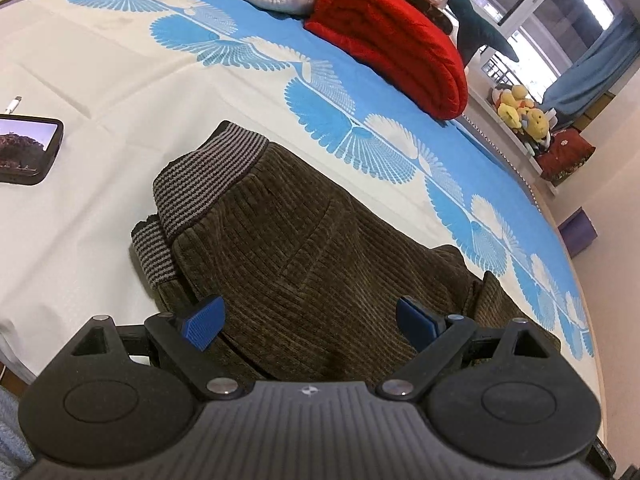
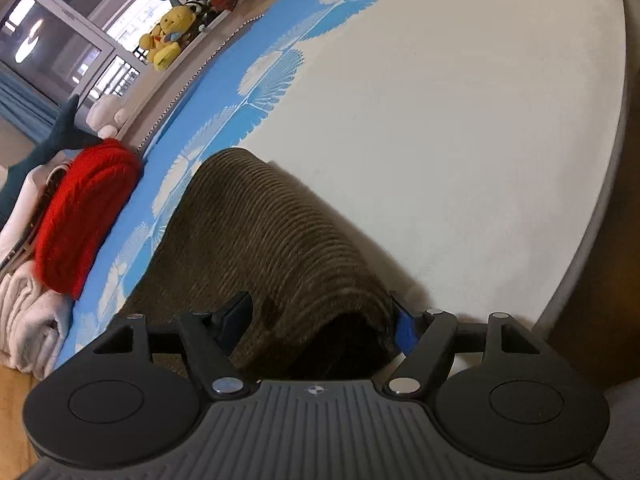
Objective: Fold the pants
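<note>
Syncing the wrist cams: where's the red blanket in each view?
Left wrist: red blanket top, right of centre, behind the brown pants.
Right wrist: red blanket at the left edge, mid-height.
Shared landmark: the yellow plush toys on the window ledge.

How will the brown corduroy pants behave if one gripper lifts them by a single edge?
The pants look thick and soft, so they would likely droop and unfold. Their ribbed surface probably grips the blue pads well. The stacked layers by the striped waistband may slide apart.
</note>
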`<state>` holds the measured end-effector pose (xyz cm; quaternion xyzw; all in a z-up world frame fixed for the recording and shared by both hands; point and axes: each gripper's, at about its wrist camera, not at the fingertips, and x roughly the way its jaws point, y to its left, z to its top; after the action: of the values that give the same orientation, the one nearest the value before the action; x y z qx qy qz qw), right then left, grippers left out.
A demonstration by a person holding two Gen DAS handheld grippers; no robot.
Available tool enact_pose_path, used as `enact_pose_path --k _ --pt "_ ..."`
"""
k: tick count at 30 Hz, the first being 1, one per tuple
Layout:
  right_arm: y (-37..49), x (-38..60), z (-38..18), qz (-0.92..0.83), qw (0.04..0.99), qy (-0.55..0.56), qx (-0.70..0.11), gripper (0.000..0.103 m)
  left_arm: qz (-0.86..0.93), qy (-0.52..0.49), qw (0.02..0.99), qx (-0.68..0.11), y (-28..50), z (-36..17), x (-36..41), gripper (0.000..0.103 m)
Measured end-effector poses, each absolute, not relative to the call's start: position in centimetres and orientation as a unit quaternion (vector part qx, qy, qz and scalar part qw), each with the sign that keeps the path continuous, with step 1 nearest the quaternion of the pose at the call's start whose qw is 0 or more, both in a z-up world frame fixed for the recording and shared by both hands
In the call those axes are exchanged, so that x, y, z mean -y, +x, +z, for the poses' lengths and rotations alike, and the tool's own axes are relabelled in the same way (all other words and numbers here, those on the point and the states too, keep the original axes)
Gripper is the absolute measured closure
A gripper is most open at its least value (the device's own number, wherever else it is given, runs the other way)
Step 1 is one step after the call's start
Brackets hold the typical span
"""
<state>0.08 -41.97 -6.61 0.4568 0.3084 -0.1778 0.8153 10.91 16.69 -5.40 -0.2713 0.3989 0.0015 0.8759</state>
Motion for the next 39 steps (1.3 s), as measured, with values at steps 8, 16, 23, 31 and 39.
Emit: enact_pose_path --k 8,16,23,31,39 --pt "-2.0 41.1 -6.9 -0.207 0.792 0.506 -0.272 0.039 0.008 -0.275 0.873 -0.402 11.1 -5.6 -16.7 0.008" --pt "0.9 41.5 -7.0 -0.218 0.824 0.444 -0.275 0.036 -0.005 -0.282 0.872 -0.401 11.0 -5.4 -16.8 0.008" --pt "-0.2 41.5 -8.1 -0.146 0.777 0.545 -0.278 0.035 0.0 -0.288 0.87 -0.401 11.0 -5.4 -17.0 0.008" --pt "-1.7 44.1 -8.1 -0.22 0.723 0.616 -0.224 0.039 0.033 -0.295 0.868 -0.399 10.8 -5.7 -18.6 0.008" --pt "-1.5 42.0 -7.2 -0.174 0.767 0.551 -0.28 0.037 0.018 -0.311 0.858 -0.408 11.4 -5.9 -18.3 0.008"
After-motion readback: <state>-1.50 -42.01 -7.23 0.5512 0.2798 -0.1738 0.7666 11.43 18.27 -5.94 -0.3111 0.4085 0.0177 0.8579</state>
